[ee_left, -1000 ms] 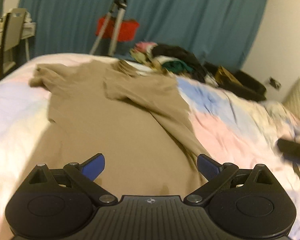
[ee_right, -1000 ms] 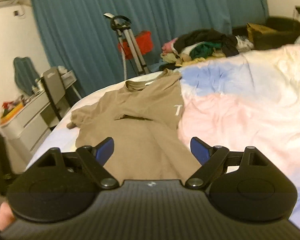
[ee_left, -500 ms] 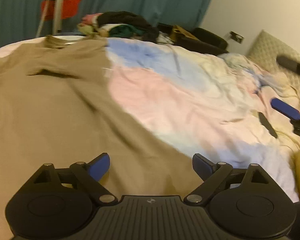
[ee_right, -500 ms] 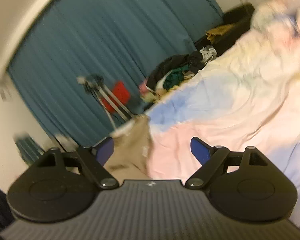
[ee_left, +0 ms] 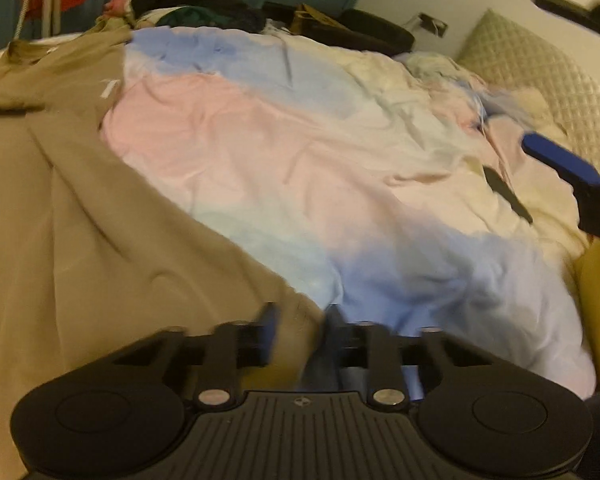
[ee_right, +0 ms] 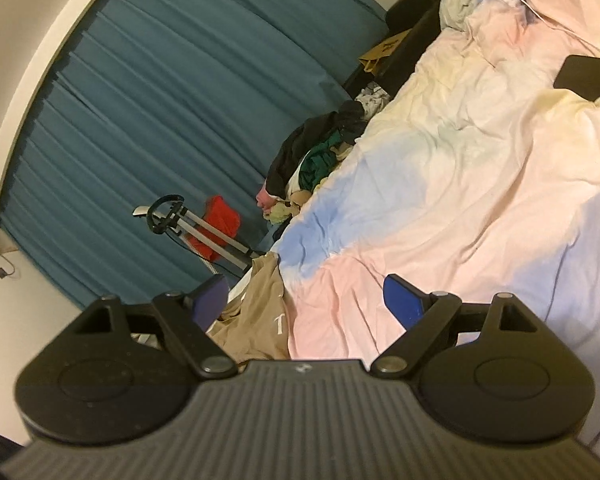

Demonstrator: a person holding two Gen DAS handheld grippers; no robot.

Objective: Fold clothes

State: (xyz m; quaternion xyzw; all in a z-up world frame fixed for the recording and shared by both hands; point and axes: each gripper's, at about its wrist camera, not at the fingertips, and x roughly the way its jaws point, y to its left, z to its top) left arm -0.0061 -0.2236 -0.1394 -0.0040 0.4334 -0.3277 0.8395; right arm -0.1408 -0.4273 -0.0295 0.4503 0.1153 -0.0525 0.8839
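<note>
A tan T-shirt (ee_left: 60, 208) lies spread on the pastel duvet (ee_left: 300, 160), filling the left of the left wrist view. My left gripper (ee_left: 298, 320) is low at the shirt's near right hem corner, jaws closed to a narrow gap with the tan fabric between them. My right gripper (ee_right: 306, 300) is open and empty, tilted, held above the bed; one of its blue fingers (ee_left: 560, 160) shows at the right of the left wrist view. The shirt's collar end (ee_right: 260, 312) shows between the right gripper's fingers.
A pile of dark and coloured clothes (ee_right: 320, 160) sits at the bed's far end. A tripod (ee_right: 196, 232) and a red item (ee_right: 220, 224) stand by the teal curtain (ee_right: 160, 120). A quilted pillow (ee_left: 540, 76) lies at right. A dark flat object (ee_right: 588, 76) lies on the duvet.
My left gripper swung right to the shirt's hem corner and its jaws closed from wide open onto the fabric. My right gripper lifted away, tilted, and stayed open.
</note>
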